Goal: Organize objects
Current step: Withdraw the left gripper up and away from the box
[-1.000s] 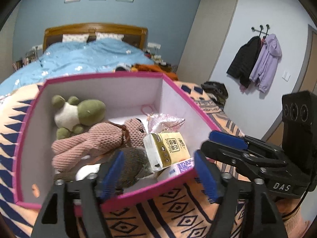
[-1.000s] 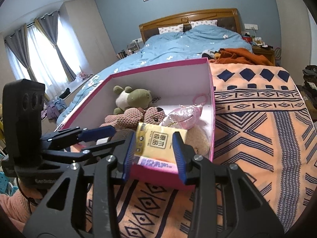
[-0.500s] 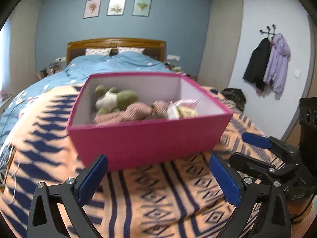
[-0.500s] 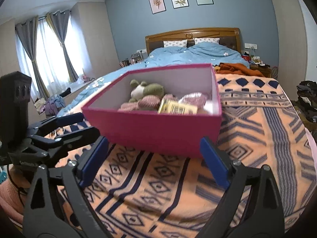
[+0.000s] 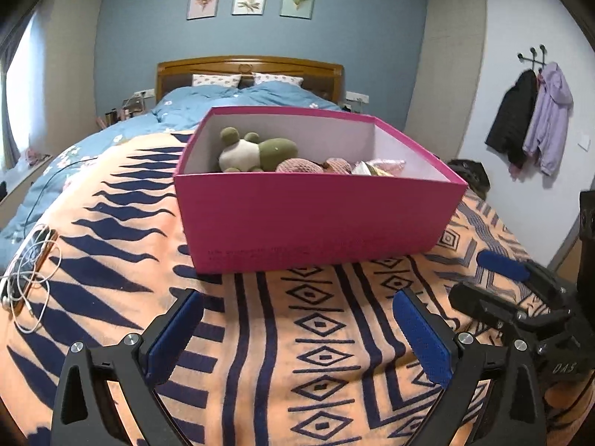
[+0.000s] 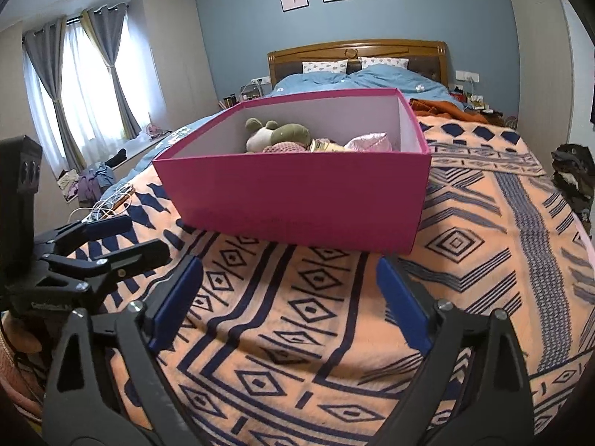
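Observation:
A pink box [image 5: 316,215] [image 6: 297,197] stands on the patterned orange blanket [image 5: 323,334] [image 6: 297,316]. Inside lie a green and white plush frog [image 5: 256,150] [image 6: 279,134], a pink knitted plush [image 5: 303,166] [image 6: 284,146], a yellow packet [image 6: 327,145] and a shiny pink pouch [image 5: 385,163] [image 6: 370,140]. My left gripper [image 5: 297,330] hangs open in front of the box, nothing between its blue pads. My right gripper [image 6: 292,297] is open too, also short of the box and empty. Each gripper shows in the other's view, the right gripper [image 5: 513,297] and the left gripper [image 6: 108,241].
A phone with tangled white cables [image 5: 29,260] [image 6: 108,200] lies on the blanket to the left. Behind the box are the blue duvet [image 5: 230,100] and wooden headboard [image 6: 357,50]. Jackets [image 5: 531,115] hang on the right wall. Clothes [image 6: 572,171] are piled right of the bed.
Both grippers pulled back from the box and dropped lower. The right gripper let go of the yellow packet, which now lies in the box. Both jaws opened wide.

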The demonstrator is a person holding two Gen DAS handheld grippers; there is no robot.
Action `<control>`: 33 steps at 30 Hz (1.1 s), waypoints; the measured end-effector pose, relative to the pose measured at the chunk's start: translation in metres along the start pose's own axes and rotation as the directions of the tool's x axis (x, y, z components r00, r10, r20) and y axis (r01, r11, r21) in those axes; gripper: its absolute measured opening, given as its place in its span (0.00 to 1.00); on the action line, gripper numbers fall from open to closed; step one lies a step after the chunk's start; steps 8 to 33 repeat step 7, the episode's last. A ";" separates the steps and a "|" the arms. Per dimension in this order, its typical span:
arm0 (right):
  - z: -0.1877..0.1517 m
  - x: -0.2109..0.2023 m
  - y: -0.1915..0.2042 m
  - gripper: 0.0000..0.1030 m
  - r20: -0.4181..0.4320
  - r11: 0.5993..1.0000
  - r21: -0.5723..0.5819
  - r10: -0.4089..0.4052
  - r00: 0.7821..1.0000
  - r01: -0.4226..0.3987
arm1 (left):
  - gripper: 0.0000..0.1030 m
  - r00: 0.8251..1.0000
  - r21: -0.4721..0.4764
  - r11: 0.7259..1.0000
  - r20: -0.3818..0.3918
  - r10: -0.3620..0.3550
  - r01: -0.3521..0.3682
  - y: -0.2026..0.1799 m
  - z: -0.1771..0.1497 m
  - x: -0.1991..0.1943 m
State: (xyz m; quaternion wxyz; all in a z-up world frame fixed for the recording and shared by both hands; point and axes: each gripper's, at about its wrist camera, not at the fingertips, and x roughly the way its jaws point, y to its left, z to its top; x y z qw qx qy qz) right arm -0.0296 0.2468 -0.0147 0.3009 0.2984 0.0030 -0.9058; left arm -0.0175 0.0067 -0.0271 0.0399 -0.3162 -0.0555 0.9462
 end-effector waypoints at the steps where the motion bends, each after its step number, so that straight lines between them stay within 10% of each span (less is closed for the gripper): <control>1: -0.001 0.000 0.001 0.92 -0.002 1.000 0.000 0.000 1.000 0.000 | 1.00 1.000 0.009 1.000 0.013 -0.005 0.005 -0.001 0.000 -0.001; 33: -0.003 0.001 0.002 0.92 -0.010 1.000 0.008 0.004 1.000 -0.003 | 1.00 1.000 0.043 0.999 0.023 0.013 -0.013 -0.009 -0.001 -0.004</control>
